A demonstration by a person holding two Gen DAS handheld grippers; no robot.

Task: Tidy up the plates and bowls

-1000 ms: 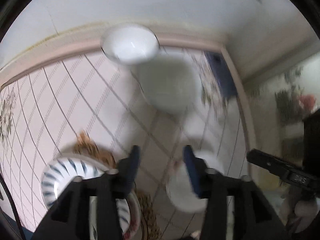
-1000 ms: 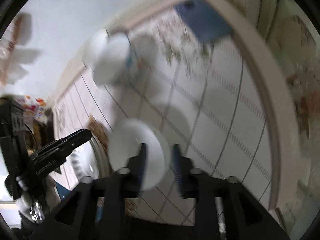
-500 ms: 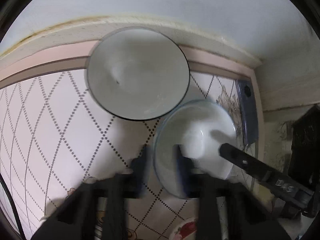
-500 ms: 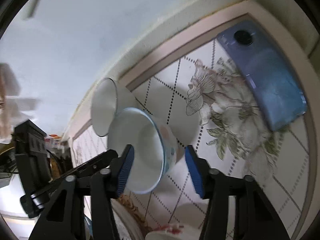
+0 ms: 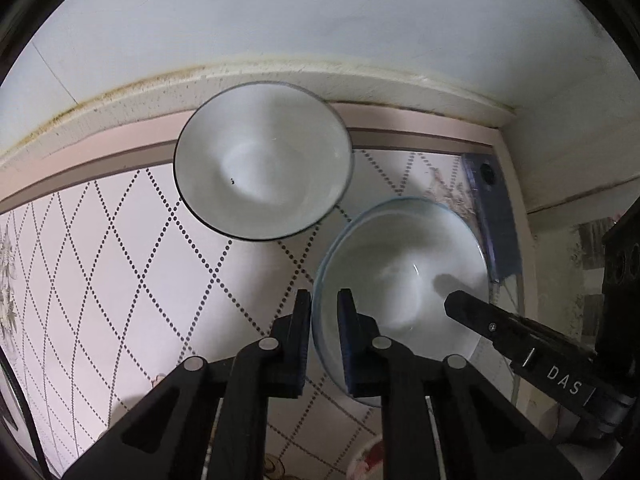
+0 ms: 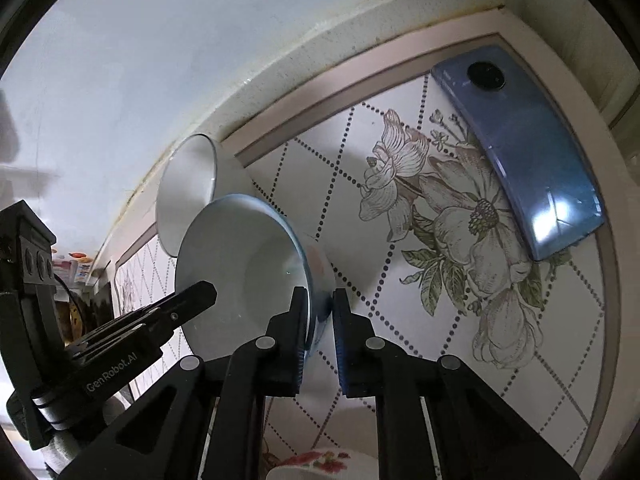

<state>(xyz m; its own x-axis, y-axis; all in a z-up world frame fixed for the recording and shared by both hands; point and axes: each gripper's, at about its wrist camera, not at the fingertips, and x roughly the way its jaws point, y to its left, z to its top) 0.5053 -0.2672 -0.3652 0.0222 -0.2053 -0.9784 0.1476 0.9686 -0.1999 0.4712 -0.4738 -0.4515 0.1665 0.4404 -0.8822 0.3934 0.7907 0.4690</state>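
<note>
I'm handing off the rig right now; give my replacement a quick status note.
Left gripper and right gripper: both shut on the blue-rimmed bowl, jaws pinching opposite sides of its rim.
The dark-rimmed bowl sits at the wall, close beside it.
A blue phone lies at the table's far corner.
Done: bowl gripped.
Left: probably nest the bowls; other dishes near the lower edge remain.

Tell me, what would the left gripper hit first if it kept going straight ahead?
The blue-rimmed bowl: the left gripper straddles its rim, so that rim would press deeper into the grip. Beyond it the tablecloth probably comes next, short of the white bowl; depth is unclear.
</note>
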